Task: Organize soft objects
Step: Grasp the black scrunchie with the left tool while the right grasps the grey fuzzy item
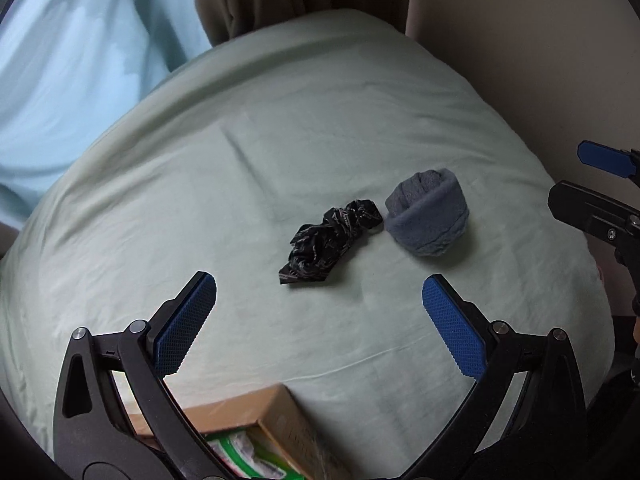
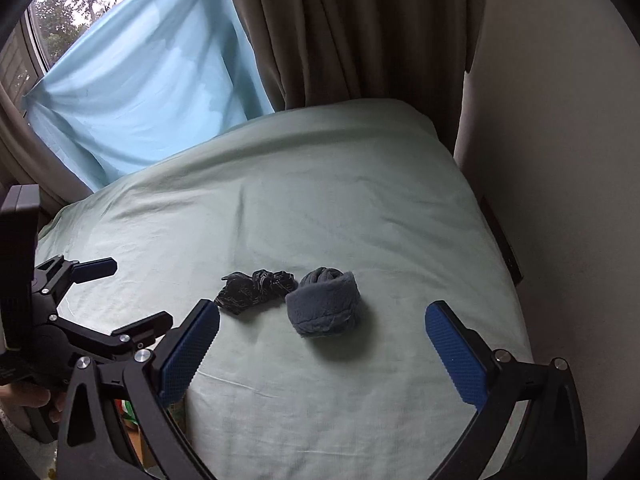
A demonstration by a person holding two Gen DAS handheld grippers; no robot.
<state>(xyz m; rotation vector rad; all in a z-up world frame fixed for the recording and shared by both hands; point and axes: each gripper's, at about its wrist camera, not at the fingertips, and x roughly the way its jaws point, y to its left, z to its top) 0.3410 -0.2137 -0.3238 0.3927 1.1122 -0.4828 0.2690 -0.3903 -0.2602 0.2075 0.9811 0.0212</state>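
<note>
Both grippers hover spread and empty over the bed [image 2: 320, 208].
Right gripper [image 2: 322, 334] faces the rolled grey socks [image 2: 324, 304] dead ahead, nearer than left gripper [image 1: 319, 312]; black patterned cloth [image 2: 252, 290] touches their left.

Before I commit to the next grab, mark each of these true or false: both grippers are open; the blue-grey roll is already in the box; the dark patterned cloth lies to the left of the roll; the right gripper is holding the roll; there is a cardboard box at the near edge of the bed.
1. Both grippers are open. True: the left gripper and the right gripper both have their jaws spread wide and hold nothing.
2. The blue-grey roll is in the box. False: it sits on the bed sheet.
3. The dark patterned cloth lies left of the roll. True, right beside it.
4. The right gripper holds the roll. False: it hangs short of it.
5. A cardboard box is at the near edge. True.
</note>
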